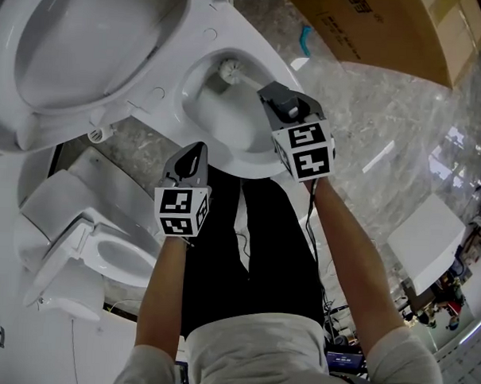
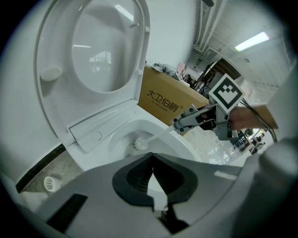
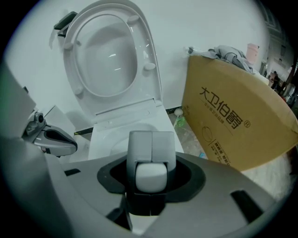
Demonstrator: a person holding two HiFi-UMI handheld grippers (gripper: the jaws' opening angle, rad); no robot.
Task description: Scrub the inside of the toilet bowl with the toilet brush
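Right gripper (image 3: 151, 139): the jaws are closed together around the white, rounded end of the toilet brush (image 3: 151, 176) handle, which sits clamped between them. In the head view the right gripper (image 1: 283, 101) hangs over the right edge of the toilet bowl (image 1: 243, 165), and the toilet brush (image 1: 245, 78) slopes from it down and to the left. Its bristle head lies inside the bowl near the back wall. The left gripper view shows the same brush (image 2: 156, 136) running from the right gripper (image 2: 191, 118) into the bowl (image 2: 135, 128), bristle head low in the basin.

Left gripper (image 2: 153, 158): the jaw tips meet with nothing held between them; only a narrow white sliver of porcelain shows behind them. In the head view the left gripper (image 1: 194, 157) hovers just off the front edge of the bowl rim, beside the right gripper and apart from the brush. It also appears at the left of the right gripper view (image 3: 51, 139).

Surroundings: the lid and seat (image 1: 88, 45) stand raised behind the bowl. A brown cardboard box (image 3: 233, 121) with printed characters stands on the marbled floor (image 1: 386, 130) to the right of the toilet. A second white toilet (image 1: 102, 257) sits on the floor to the person's left. The person's dark trousers (image 1: 238, 251) show below the bowl's front edge.
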